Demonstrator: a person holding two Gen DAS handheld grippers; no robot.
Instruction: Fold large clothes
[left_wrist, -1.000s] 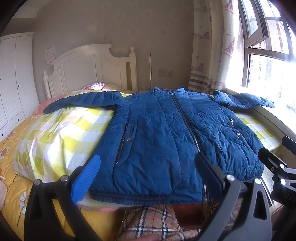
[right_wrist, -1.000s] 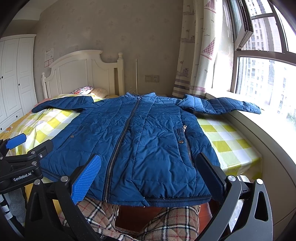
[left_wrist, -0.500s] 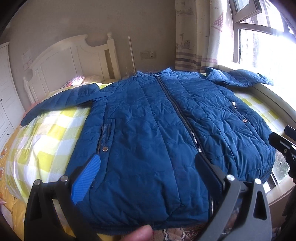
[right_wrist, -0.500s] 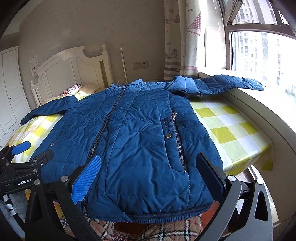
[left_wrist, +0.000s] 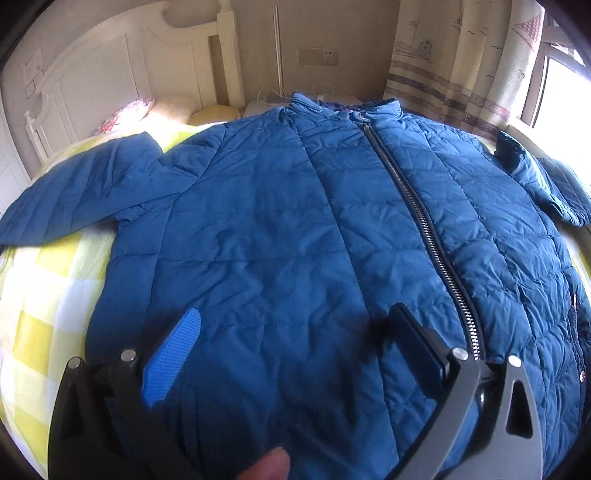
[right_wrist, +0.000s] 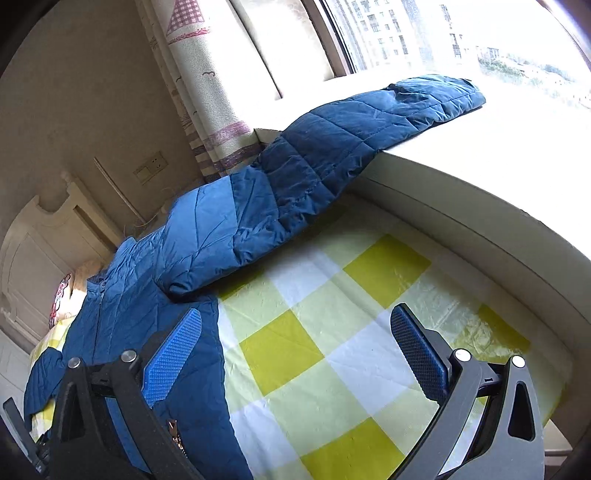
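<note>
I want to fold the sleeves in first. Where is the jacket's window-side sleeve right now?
In the right wrist view the sleeve stretches up and right from the jacket, off the checked sheet and onto the windowsill beside the curtain.

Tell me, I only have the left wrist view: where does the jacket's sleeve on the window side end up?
Observer: That sleeve runs up off the bed, its cuff lying on the window sill.
Operator: Where is the right gripper?
Observer: The right gripper hangs open beside the jacket, over the checked sheet, holding nothing.
Operator: Anything lying on the sheet there?
Observer: No, bare yellow and white checks between the jacket's edge and the wall under the sill.
</note>
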